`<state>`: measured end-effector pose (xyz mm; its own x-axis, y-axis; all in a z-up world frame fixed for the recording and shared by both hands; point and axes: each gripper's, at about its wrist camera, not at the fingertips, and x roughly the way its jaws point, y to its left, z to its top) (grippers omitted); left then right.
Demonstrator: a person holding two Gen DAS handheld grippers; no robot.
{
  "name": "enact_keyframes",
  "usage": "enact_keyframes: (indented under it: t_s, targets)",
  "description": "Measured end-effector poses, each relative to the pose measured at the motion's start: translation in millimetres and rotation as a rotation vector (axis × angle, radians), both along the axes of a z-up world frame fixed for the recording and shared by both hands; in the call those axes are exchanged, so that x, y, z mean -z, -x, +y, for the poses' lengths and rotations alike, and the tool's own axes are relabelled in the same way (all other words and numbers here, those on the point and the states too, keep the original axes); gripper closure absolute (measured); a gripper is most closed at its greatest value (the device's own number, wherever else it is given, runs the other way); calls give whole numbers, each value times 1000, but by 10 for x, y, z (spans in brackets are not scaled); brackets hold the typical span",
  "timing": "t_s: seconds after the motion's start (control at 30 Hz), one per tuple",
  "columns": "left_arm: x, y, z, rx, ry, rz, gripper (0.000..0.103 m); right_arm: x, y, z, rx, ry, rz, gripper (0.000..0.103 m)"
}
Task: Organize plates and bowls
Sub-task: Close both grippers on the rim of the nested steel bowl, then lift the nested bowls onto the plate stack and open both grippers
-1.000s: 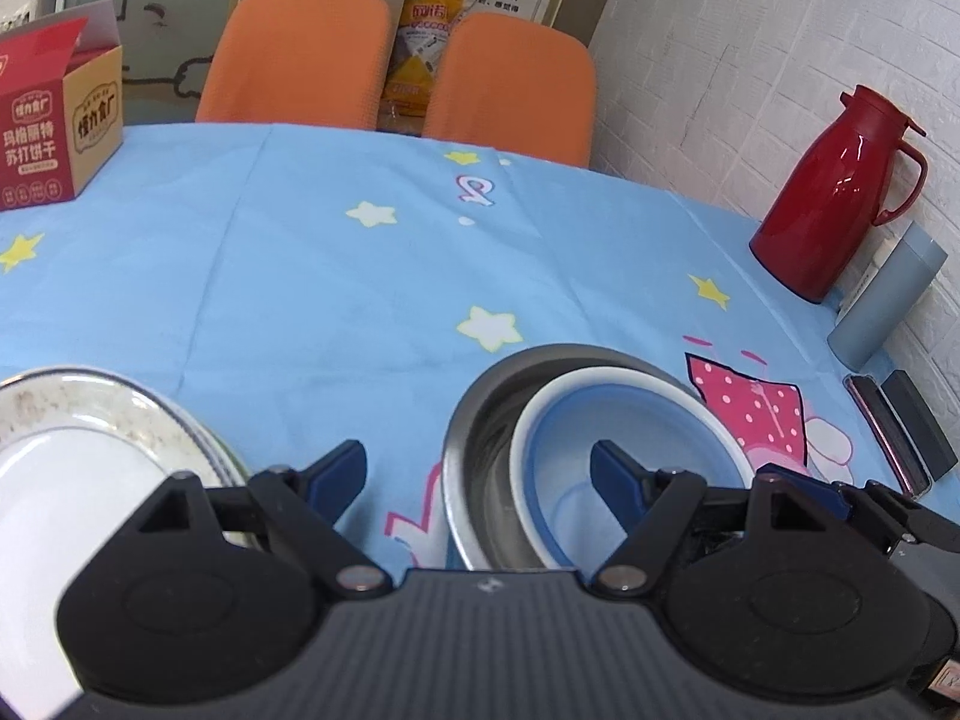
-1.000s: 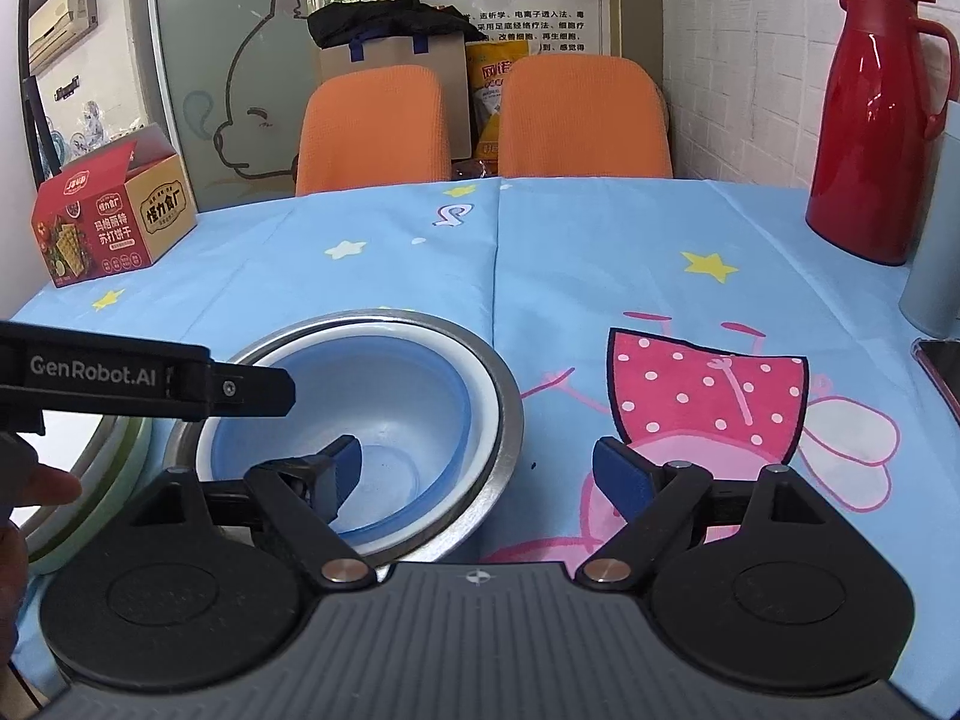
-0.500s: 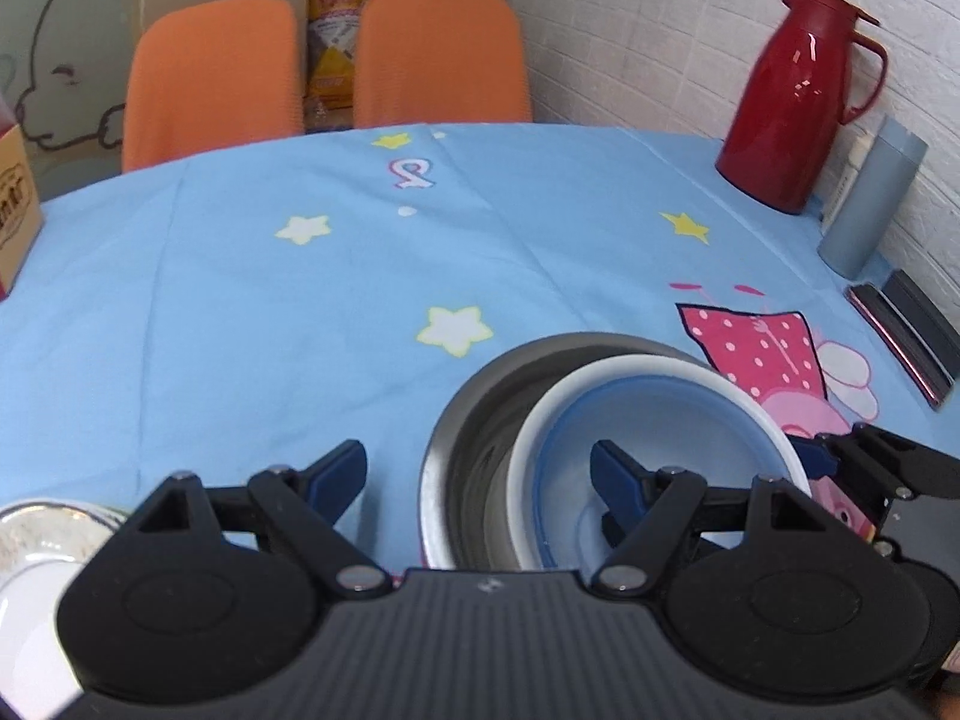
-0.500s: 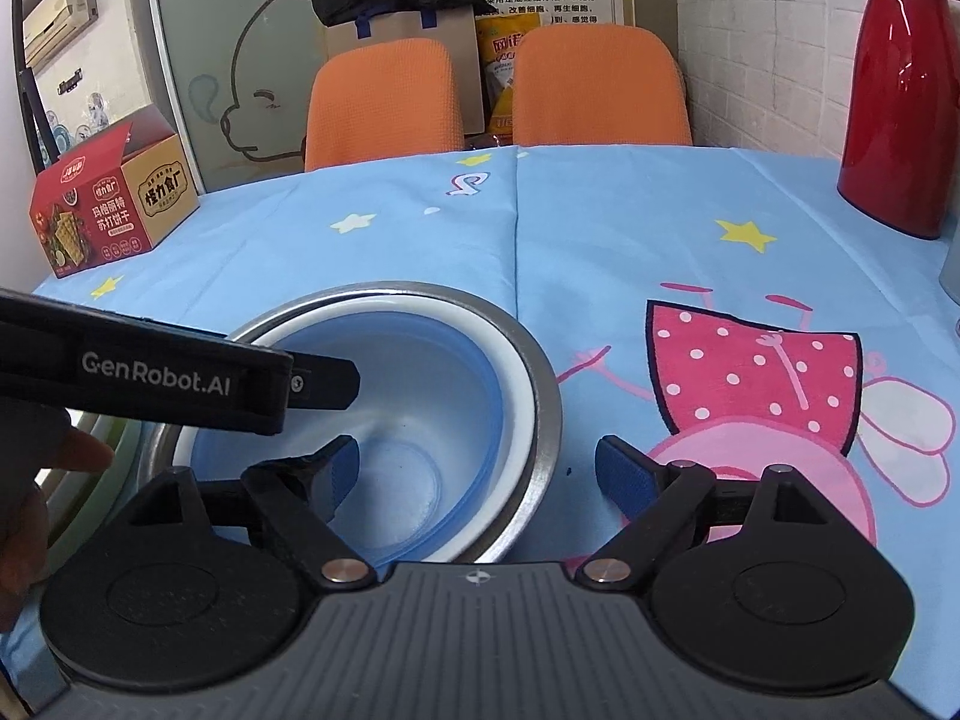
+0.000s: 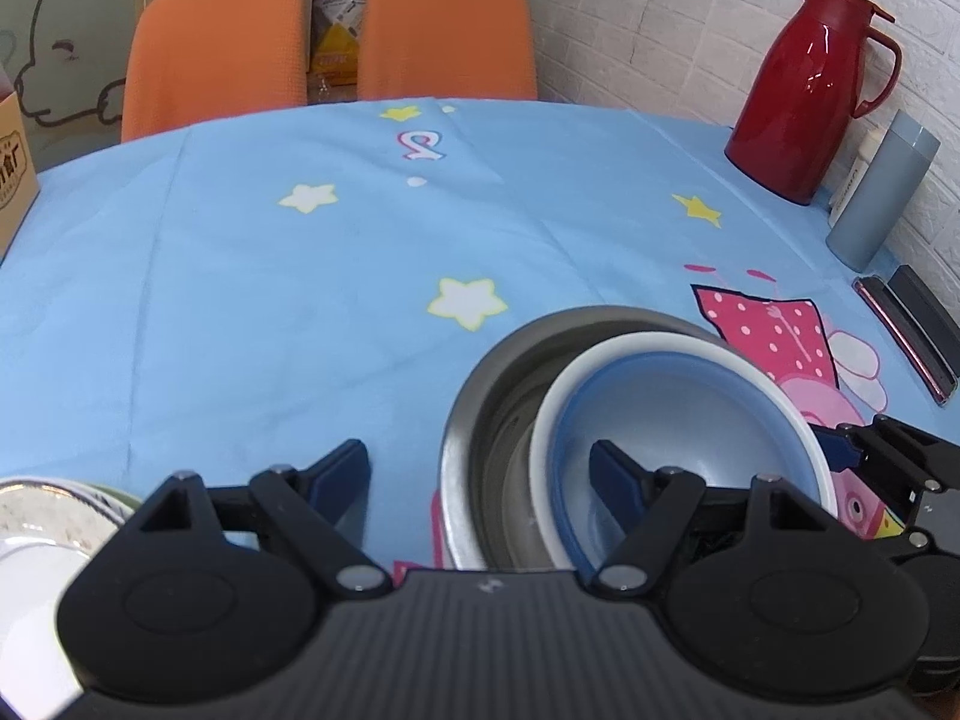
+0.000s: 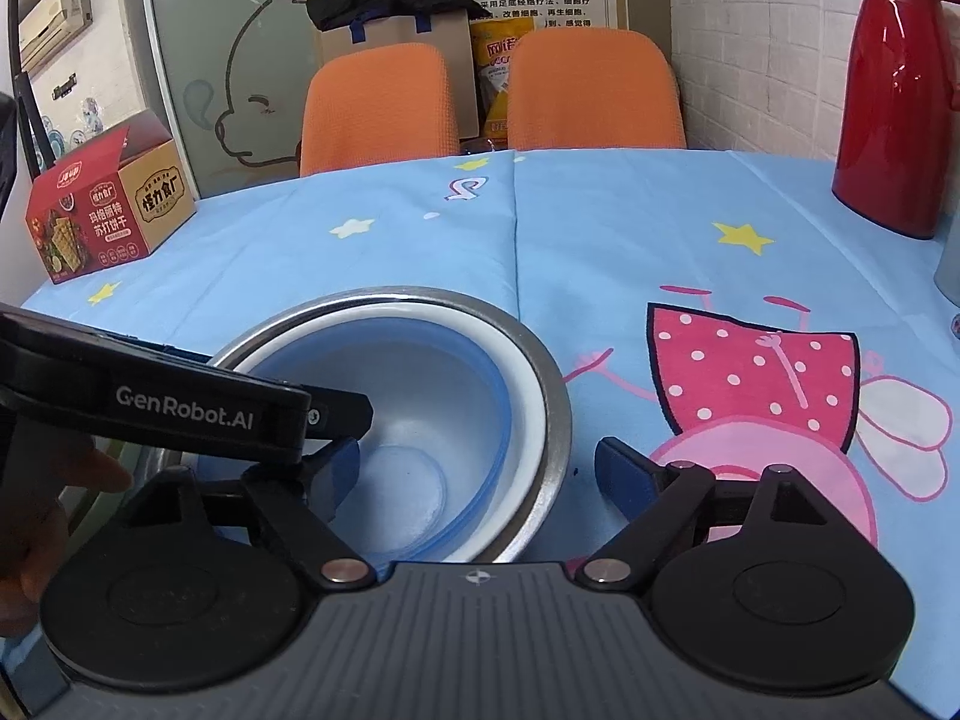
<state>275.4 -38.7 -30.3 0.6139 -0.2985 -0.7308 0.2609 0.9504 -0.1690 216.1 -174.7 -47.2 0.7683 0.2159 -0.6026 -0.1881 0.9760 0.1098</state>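
A steel bowl (image 5: pixel 474 420) sits on the blue tablecloth (image 5: pixel 300 312) with a blue bowl (image 5: pixel 678 420), white at the rim, nested inside it. My left gripper (image 5: pixel 480 471) is open astride the bowls' near-left rims, one finger on the cloth side and one inside the blue bowl. My right gripper (image 6: pixel 477 471) is open astride the right rims of the steel bowl (image 6: pixel 555 420) and blue bowl (image 6: pixel 432 396); no pad presses on either. A stack of plates (image 5: pixel 36 516) with a patterned edge lies at the lower left.
A red thermos (image 5: pixel 798 102), a grey tumbler (image 5: pixel 876 198) and two phones (image 5: pixel 906 324) stand along the brick wall on the right. A red snack box (image 6: pixel 108 204) sits at the far left. Two orange chairs (image 5: pixel 216 42) are behind the table. A hand (image 6: pixel 36 540) holds the left tool.
The left wrist view swung right: the plates slid toward the lower-left corner. In the right view the left tool reached further over the bowls. Both jaws kept their width.
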Motion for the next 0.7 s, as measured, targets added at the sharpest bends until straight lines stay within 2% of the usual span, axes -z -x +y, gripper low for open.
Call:
enact_keyframes:
  t_s: [0.23, 0.33, 0.43, 0.5, 0.53, 0.7]
  targets:
    - [14, 31, 8, -8, 6, -9, 28, 1, 17, 75, -21, -17, -4, 0]
    - [21, 46, 13, -15, 16, -22, 32, 7, 25, 107, -28, -32, -16, 11]
    - [21, 63, 9, -7, 35, -34, 44, 10, 19, 125, -31, -37, -20, 14]
    - [7, 75, -17, -4, 48, -34, 58, 6, 14, 132, -26, -40, -17, 14]
    - [-4, 82, -44, -4, 52, -33, 62, 1, 13, 138, -19, -40, -15, 15]
    - [-75, 102, -121, -20, 67, -33, 62, -80, 52, 121, 22, -23, -16, 15]
